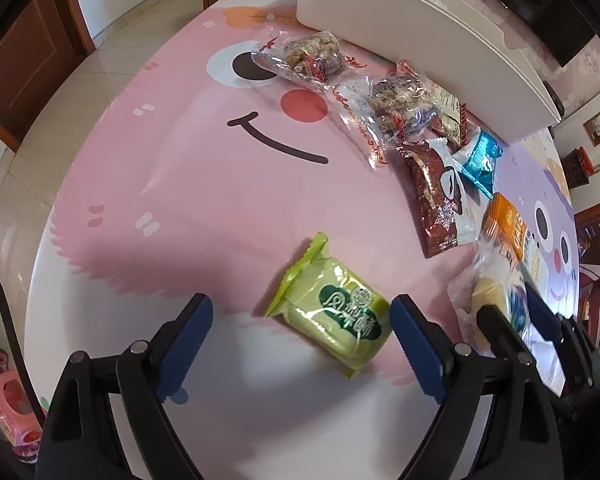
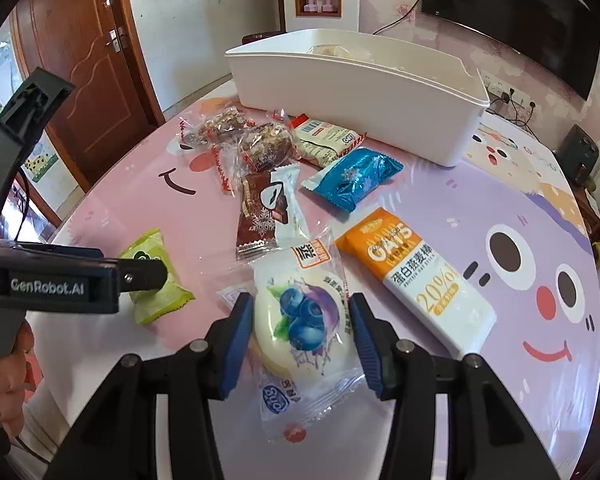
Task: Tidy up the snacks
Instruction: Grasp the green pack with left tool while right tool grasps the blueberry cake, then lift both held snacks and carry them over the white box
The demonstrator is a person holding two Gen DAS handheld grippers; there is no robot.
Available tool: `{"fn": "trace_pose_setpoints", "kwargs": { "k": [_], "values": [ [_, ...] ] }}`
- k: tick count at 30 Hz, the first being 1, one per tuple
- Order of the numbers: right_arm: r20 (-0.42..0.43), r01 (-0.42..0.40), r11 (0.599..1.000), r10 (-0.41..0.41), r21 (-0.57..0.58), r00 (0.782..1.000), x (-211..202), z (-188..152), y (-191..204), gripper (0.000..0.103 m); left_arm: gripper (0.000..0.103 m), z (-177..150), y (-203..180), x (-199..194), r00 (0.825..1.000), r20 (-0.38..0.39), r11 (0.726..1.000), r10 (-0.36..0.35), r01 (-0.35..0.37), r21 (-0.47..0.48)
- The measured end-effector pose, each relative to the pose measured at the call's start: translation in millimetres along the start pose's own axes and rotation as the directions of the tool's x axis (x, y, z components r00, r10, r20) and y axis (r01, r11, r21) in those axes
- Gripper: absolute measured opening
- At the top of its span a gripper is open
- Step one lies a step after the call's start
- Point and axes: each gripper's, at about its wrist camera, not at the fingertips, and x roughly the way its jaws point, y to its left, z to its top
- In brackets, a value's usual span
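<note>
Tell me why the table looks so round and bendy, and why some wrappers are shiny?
Left wrist view: the fisheye lens bows the table into a dome, with black corners; glare whitens the near tabletop, and the bun at the right edge is blurred. Right wrist view: same bending; window light glints off the clear bun wrapper and the blue foil pack.
</note>
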Motion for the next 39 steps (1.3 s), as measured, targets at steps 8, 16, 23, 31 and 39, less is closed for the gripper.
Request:
{"fn": "trace_pose_setpoints", "kwargs": {
  "k": [8,16,23,31,39],
  "values": [
    [-0.015,-0.045,0.996,0.046,0.073,0.999,-1.7,0.0,-12.3,0.049,0.058,5.5,-43.0,9.3,0.992,0.026,0.979,0.124,-0.127,0.157],
    [-0.026,-0.080,0.988,0.084,0.129,0.996,-4.8,-2.6,-22.5,0.048,0.038,-1.4,-50.0,2.1,0.999,0.044,0.977,0.007,-0.016,0.212],
    [-0.031,-0.091,0.985,0.097,0.147,0.995,-11.4,0.1,-23.1,0.046,0.038,3.5,-44.7,-29.0,0.993,0.111,0.975,-0.028,0.002,0.224],
    [0.110,-0.038,0.994,0.026,0.102,0.994,-63.5,55.8,-30.7,0.046,0.038,55.5,-80.0,-101.4,0.960,0.274,0.943,-0.064,-0.032,0.331],
    [0.281,0.048,0.993,-0.075,0.104,0.957,-125.6,159.7,-59.0,0.046,0.038,141.7,-131.9,-166.2,0.915,0.398,0.915,-0.066,-0.104,0.391]
  ]
}}
